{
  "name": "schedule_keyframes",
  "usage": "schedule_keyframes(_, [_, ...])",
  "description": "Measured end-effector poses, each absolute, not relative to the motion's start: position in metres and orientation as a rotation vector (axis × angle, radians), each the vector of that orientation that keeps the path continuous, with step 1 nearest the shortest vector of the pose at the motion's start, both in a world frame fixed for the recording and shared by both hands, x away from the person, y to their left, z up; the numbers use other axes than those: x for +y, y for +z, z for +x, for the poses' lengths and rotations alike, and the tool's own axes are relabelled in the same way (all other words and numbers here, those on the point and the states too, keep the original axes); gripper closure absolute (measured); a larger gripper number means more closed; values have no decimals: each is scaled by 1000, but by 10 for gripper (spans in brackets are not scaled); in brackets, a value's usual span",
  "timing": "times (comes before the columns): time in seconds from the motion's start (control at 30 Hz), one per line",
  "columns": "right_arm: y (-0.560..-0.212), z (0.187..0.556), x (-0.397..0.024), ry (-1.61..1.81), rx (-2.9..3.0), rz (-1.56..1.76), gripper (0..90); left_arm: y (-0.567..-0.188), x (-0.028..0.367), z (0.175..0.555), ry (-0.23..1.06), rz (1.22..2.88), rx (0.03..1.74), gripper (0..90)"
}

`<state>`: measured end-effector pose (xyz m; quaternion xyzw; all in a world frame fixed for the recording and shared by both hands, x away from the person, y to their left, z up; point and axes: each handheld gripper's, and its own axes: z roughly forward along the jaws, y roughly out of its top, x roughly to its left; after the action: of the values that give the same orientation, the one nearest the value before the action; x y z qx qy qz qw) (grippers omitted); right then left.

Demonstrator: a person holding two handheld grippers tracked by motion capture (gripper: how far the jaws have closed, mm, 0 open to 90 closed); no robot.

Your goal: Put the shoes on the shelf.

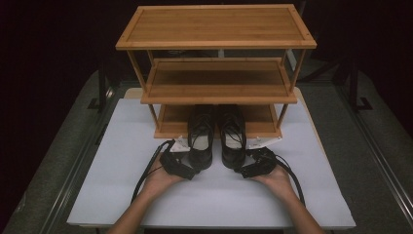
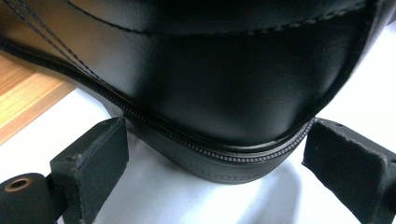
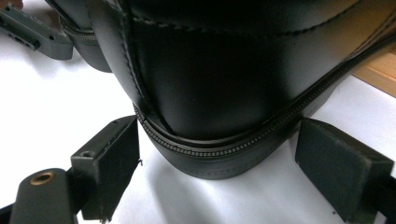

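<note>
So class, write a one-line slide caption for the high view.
Two hand-held grippers, left and right, open at the heels of black shoes by a bamboo rack.

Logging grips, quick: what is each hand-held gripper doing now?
Left hand-held gripper: open around the left shoe heel.
Right hand-held gripper: open around the right shoe heel.

the high view looks forward and down over the table's near edge (image 1: 214,225). each gripper view sits low, very close behind one shoe heel (image 2: 224,93), sharing the white tabletop (image 3: 60,93).
</note>
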<state>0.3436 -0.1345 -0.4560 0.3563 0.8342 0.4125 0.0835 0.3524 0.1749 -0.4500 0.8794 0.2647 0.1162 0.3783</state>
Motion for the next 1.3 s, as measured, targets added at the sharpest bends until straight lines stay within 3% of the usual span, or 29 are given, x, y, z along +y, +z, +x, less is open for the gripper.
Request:
schedule_keyframes(0.4, [-457, 342, -121, 1211, 2471, 1054, 176, -451, 162, 352, 349, 2257, 668, 97])
schedule_keyframes(0.83, [-448, 346, -124, 1258, 2472, 1086, 184, -440, 166, 358, 284, 2216, 699, 99])
schedule_keyframes(1.3, [-440, 377, -127, 1305, 2457, 1126, 184, -429, 165, 395, 264, 2205, 699, 98])
